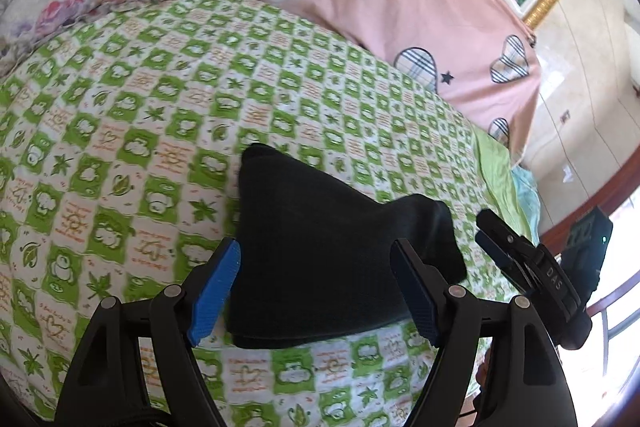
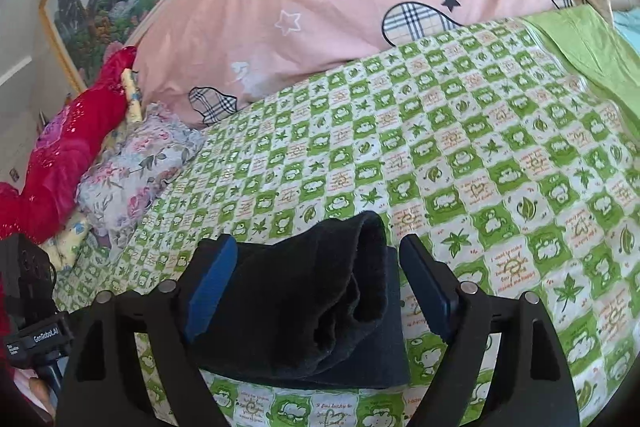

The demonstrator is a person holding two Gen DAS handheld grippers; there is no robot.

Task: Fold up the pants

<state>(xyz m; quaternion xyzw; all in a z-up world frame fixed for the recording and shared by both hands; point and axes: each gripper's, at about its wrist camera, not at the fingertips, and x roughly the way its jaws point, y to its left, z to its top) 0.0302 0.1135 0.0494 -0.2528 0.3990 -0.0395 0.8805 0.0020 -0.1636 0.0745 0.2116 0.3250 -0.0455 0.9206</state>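
The black pants (image 1: 320, 247) are lying as a compact folded bundle on the green-checked bed sheet (image 1: 140, 99), at 6 o'clock in both wrist views. The left claw (image 1: 316, 291) is straddling the bundle with its blue pads (image 1: 216, 291) apart, gripping nothing. The right claw (image 2: 320, 291) is likewise standing apart over the raised open cuff end (image 2: 368, 247). Judged as the closing fold: the operator should be seizing that raised end squarely, laying it flat over the bundle, aligning the edges, then pressing out trapped bulk.
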